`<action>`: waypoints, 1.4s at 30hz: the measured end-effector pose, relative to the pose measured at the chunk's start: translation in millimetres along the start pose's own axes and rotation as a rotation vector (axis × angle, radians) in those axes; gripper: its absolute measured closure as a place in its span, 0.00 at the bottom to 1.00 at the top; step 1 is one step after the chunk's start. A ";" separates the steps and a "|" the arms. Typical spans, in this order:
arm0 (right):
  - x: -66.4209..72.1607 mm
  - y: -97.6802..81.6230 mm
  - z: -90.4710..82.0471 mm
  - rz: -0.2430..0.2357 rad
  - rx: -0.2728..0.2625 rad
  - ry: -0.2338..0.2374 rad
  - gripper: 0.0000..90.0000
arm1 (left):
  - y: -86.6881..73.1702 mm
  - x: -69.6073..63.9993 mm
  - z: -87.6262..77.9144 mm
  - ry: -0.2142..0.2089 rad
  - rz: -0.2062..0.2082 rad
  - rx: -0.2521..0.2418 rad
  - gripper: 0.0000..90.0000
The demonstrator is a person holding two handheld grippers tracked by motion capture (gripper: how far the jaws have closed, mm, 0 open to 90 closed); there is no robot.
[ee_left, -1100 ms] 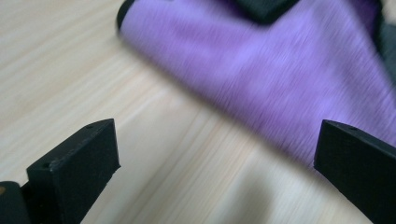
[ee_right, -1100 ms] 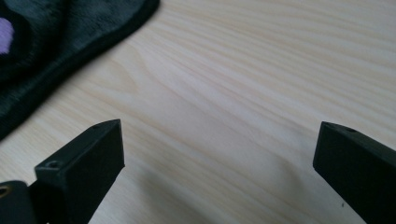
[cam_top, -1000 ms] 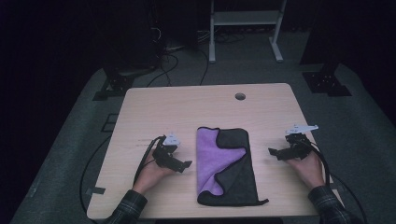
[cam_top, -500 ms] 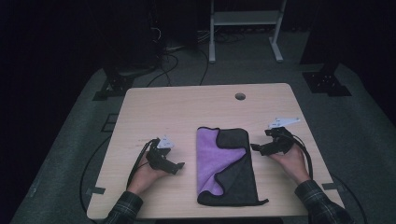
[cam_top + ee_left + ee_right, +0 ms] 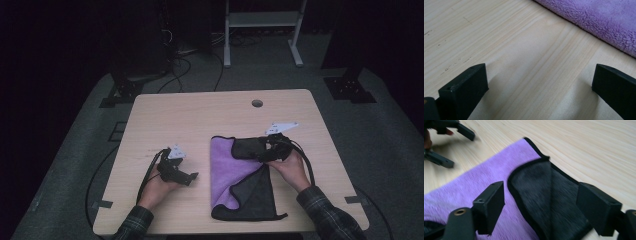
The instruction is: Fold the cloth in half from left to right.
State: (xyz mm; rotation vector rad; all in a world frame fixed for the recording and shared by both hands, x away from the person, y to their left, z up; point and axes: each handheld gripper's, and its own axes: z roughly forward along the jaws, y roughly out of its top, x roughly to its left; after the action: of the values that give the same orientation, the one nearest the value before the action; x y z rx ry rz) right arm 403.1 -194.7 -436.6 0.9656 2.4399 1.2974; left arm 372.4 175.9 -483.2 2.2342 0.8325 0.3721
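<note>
The rectangular light wooden table (image 5: 200,125) carries all items; its top has a small round hole (image 5: 257,103) near the far edge, and it stands on grey carpeted floor (image 5: 390,135).

The fleece cloth, purple on one face and dark grey on the other with a black hem (image 5: 235,175), lies flat on the table right of centre, towards the person's side. Its far right corner is folded over so that a dark grey flap (image 5: 250,147) rests on the purple face, and a second dark grey section covers the near right part. In the right gripper view the folded flap (image 5: 546,192) lies directly ahead, with its curved black hem on the purple fleece (image 5: 474,185).

The right gripper (image 5: 267,150), held in the person's right hand (image 5: 290,167), is over the far right corner of the cloth. Its jaws have just been closing and are now apart, one on each side of the dark grey flap; the pads do not press on it.

The left gripper (image 5: 192,177), held in the left hand (image 5: 160,185), rests on bare wood just left of the cloth, apart from it. Its jaws stand wide apart with only table surface (image 5: 531,62) between them; the purple cloth edge (image 5: 599,22) lies ahead of them.
</note>
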 end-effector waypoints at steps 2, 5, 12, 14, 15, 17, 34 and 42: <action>3.6 1.8 5.5 -0.012 -0.001 0.006 0.30 | -0.2 -0.3 0.1 0.003 -0.002 -0.003 0.00; 8.6 5.1 14.9 -0.026 0.013 0.032 0.34 | -0.2 -0.6 0.4 0.004 -0.005 -0.006 0.00; 22.0 14.4 39.7 -0.061 0.031 0.057 0.46 | -0.2 -0.6 0.4 0.003 -0.006 -0.006 0.00; 25.6 14.5 46.3 -0.079 0.041 0.052 0.49 | -0.2 -0.6 0.4 0.003 -0.006 -0.006 0.00; 27.1 14.2 49.9 -0.083 0.048 0.052 0.50 | -0.2 -0.6 0.4 0.003 -0.006 -0.006 0.00; 28.8 13.0 56.4 -0.100 0.068 0.040 0.50 | -0.3 -0.6 0.4 0.003 -0.004 -0.006 0.00; 26.6 9.6 59.0 -0.135 0.083 0.000 0.93 | -0.3 -0.8 0.3 -0.002 0.002 -0.005 0.00; 16.7 19.8 33.5 -0.108 -0.002 -0.029 0.94 | -0.3 -1.5 0.2 -0.013 0.009 -0.004 0.00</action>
State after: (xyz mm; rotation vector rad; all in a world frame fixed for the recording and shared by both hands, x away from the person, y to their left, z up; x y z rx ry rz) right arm 414.8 -154.1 -438.6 0.8337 2.4314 1.2413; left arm 371.2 174.9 -483.5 2.2345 0.8146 0.3626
